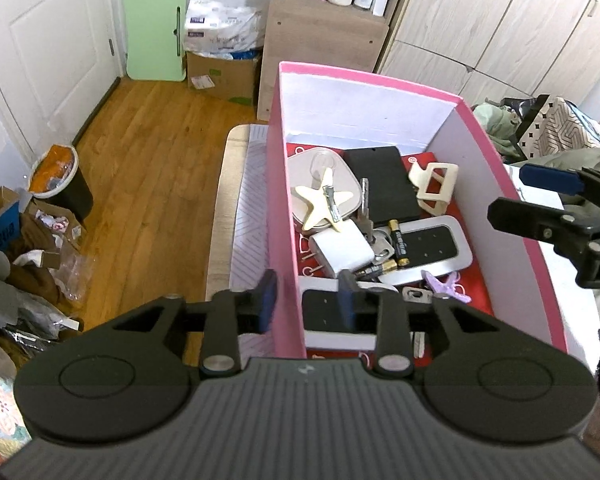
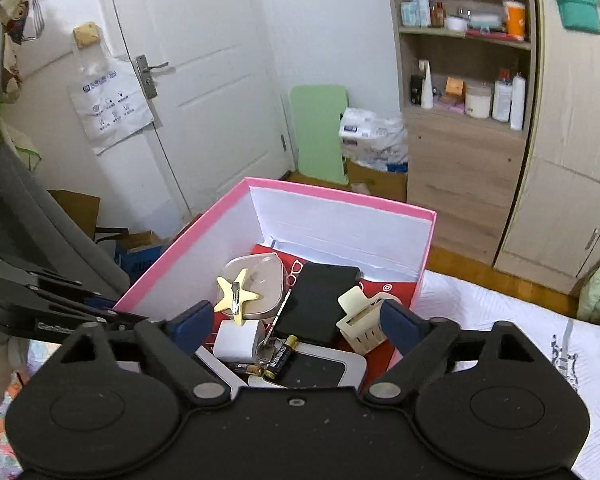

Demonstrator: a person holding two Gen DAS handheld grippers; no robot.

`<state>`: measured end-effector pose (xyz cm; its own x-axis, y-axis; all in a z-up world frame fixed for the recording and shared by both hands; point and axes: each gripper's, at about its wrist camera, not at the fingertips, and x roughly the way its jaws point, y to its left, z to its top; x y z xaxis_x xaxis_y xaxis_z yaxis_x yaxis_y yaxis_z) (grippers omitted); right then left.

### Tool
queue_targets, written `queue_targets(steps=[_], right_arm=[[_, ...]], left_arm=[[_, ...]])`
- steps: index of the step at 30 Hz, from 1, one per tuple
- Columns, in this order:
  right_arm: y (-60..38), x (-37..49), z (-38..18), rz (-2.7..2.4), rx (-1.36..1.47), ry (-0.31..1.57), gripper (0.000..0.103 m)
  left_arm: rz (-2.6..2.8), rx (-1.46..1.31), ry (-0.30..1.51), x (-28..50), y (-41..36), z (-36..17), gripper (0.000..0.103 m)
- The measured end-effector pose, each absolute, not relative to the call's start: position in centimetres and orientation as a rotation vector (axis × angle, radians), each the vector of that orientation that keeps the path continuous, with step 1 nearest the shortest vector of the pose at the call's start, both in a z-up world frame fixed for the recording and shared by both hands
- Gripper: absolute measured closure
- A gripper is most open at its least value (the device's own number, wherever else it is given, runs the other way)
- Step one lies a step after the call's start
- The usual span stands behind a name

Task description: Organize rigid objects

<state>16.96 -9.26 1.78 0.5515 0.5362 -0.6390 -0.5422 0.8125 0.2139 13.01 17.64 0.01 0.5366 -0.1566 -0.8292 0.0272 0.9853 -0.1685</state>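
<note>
A pink box [image 1: 284,208] with white inner walls holds several rigid items: a yellow star clip [image 1: 325,200] on a clear lidded case, a black pad [image 1: 380,188], a cream hair claw [image 1: 434,188], a white charger [image 1: 340,250], batteries [image 1: 400,242], keys and a purple clip [image 1: 448,284]. My left gripper [image 1: 307,300] straddles the box's left wall, one finger outside and one inside, with a gap to the wall. My right gripper [image 2: 296,322] is open and empty above the box [image 2: 172,256]; it also shows in the left wrist view [image 1: 540,204].
The box sits on a bed with a white patterned cover [image 2: 500,320]. Beyond are a wooden floor [image 1: 140,184], a white door [image 2: 204,80], a green board [image 1: 156,28], cardboard boxes [image 1: 220,72], a shelf unit [image 2: 464,100], a wardrobe [image 1: 500,20] and a bin [image 1: 60,180].
</note>
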Motion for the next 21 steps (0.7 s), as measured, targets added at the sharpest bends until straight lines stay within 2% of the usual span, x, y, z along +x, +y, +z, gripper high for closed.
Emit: queue_targets(steps=[4,8,13,15,21], right_arm=[[-10.2,15.7,2.3,0.629,-0.001,0.717,0.01],[-11.1,14.1,3.4,0.603,-0.001,0.668,0.01],[-12.9,12.2,5.1,0.612,0.037,0.633,0.01],[-13.6,11.4,5.7,0.591,0.044,0.608,0.01],[-14.6,9.9,6.1,0.571,-0.015,0.66,0.01]], left_arm=[[-0.071,-0.102,0.964,11.3,16.9,1.0,0.057],[-0.042,-0.091,0.941,9.8,16.4,1.9,0.037],[-0.045,-0.081,0.903,7.8,15.4,3.0,0.031],[-0.044,-0.078,0.886,7.2,14.9,3.5,0.021],[-0.039,-0.106,0.862,5.2,13.4,5.3,0.014]])
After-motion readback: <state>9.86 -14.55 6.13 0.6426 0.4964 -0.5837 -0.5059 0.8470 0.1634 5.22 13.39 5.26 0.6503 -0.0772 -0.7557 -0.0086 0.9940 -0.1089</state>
